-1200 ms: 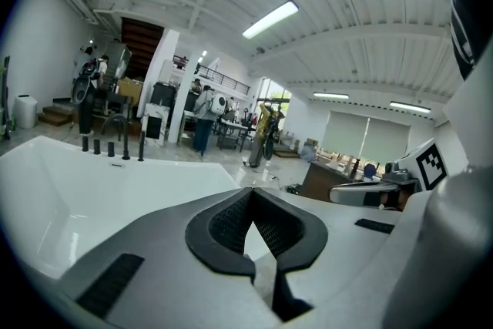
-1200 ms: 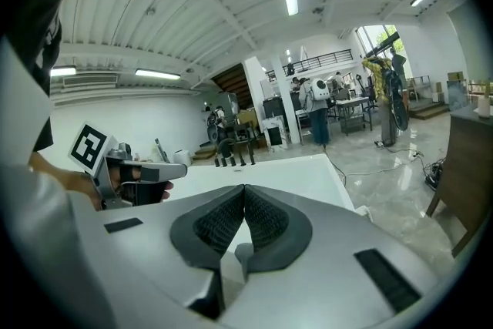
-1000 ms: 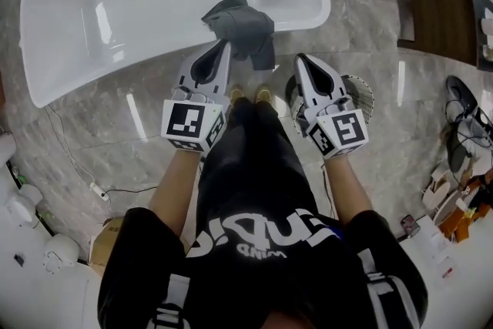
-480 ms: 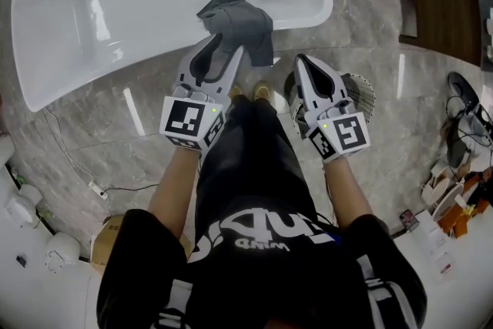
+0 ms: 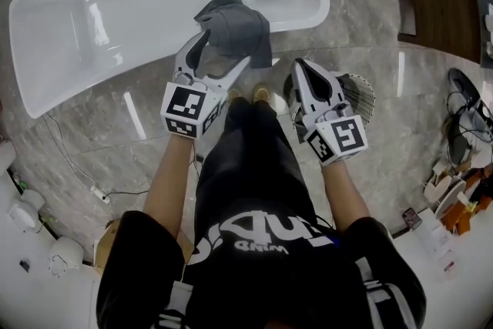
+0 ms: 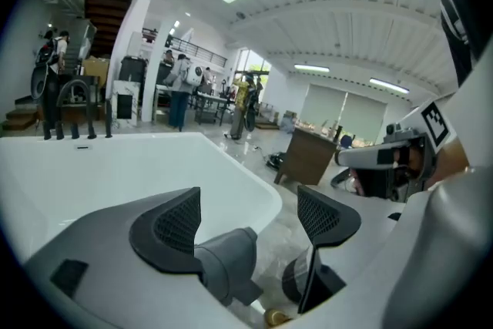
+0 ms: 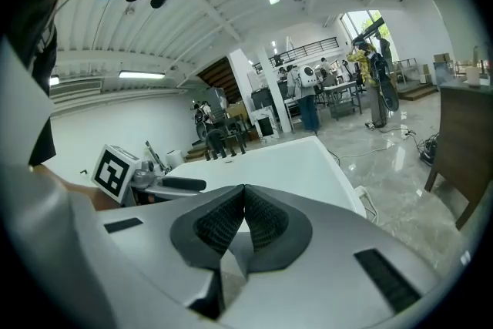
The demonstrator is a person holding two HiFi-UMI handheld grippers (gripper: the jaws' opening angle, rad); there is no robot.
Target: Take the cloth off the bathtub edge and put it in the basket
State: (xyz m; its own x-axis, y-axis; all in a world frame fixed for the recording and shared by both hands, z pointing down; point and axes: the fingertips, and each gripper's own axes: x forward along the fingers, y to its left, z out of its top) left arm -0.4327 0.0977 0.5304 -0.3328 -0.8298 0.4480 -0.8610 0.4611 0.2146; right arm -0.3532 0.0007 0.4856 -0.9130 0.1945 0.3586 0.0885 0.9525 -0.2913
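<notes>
Head view: I count one white bathtub, one cloth, one basket, two grippers, and one wooden table off to the right. The cloth is dark grey and bunched in soft folds. It is draped over the tub's near rim, with one end hanging down the outside toward the marble floor. The left gripper is right at that hanging end, one jaw on each side of it. The right gripper is just beside it, over the basket, which stands on the floor well clear of the cloth. Two tan shoes show between the grippers.

Left gripper view: the jaws have just been opening and stand wide apart. The grey cloth sits low in the gap, nearer the left pad. I see neither pad pressing on it, so nothing is held. The tub fills the left side. The right gripper and its marker cube show at the right edge.

Right gripper view: the jaws are closed together, the pads meet, and nothing is between them. Here I see one tub ahead, the left gripper at the left edge, and the table at the right edge.
</notes>
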